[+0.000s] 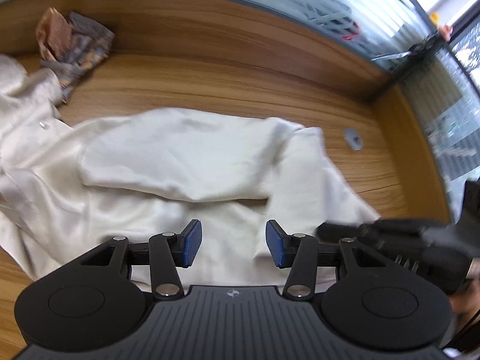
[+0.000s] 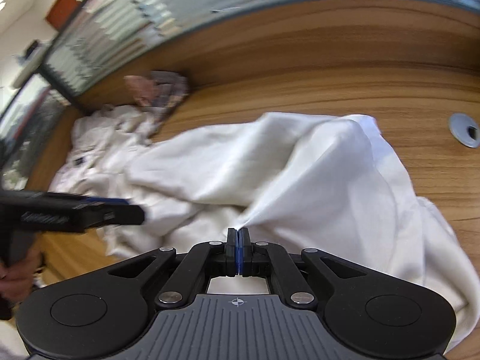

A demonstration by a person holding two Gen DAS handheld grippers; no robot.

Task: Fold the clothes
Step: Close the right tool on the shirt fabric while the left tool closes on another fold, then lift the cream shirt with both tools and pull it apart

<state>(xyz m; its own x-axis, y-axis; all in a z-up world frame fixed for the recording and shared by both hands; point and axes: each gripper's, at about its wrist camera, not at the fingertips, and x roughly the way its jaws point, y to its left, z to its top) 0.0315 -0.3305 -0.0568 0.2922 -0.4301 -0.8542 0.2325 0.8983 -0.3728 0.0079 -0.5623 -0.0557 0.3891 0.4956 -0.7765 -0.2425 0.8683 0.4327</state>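
Two grippers work over one white garment (image 2: 240, 162) that lies rumpled across the wooden table (image 2: 345, 69), with part of it already turned over on itself. The right gripper (image 2: 238, 234) has its jaws pressed together on a pinch of the cloth, and the fabric pulls into a taut peak running from the pads up to a raised fold; that tension suggests the edge is being lifted so it can be carried over the rest of the garment. The left gripper (image 1: 232, 241) hovers over the near part of the same garment with its blue pads (image 1: 192, 243) about half apart and nothing between them, probably waiting to take a second hold or to pin the cloth down while the other side travels. From the right wrist view it appears at the left, gripped by a hand (image 2: 15, 273).

Against the far edge of the table, a second pale garment with buttons (image 1: 27, 111) is bunched beside a patterned grey and brown cloth (image 1: 75, 45), apparently set aside. A grey cable grommet (image 2: 466, 132) sits in the tabletop well clear of the fabric.
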